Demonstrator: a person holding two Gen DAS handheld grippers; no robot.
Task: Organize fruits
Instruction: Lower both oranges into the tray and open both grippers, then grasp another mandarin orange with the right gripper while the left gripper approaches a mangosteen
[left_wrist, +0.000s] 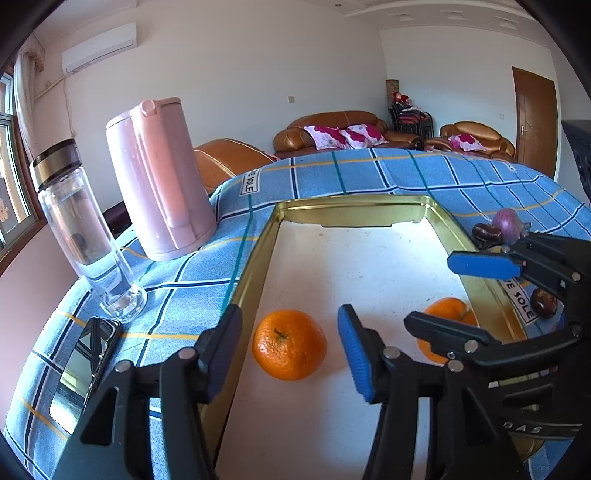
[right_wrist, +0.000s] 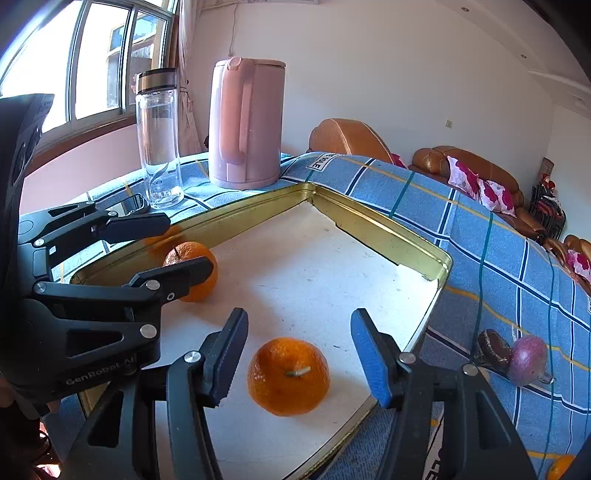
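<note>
A gold-rimmed tray (left_wrist: 255, 266) with a white floor lies on the blue checked cloth. Two oranges lie in it. In the left wrist view one orange (left_wrist: 289, 344) sits between the fingers of my open left gripper (left_wrist: 291, 350), untouched. The other orange (left_wrist: 448, 321) is partly behind my right gripper (left_wrist: 450, 291), which is open. In the right wrist view the right gripper (right_wrist: 299, 362) straddles an orange (right_wrist: 288, 376) without touching it, and the left gripper (right_wrist: 184, 247) stands open around the other orange (right_wrist: 192, 271).
A pink kettle (left_wrist: 159, 177), a glass bottle (left_wrist: 81, 232) and a phone (left_wrist: 85, 369) stand left of the tray (right_wrist: 388, 229). A purple fruit (right_wrist: 527, 360), dark brown fruits (right_wrist: 493, 349) and another orange (right_wrist: 561, 466) lie on the cloth to the right. Sofas stand behind.
</note>
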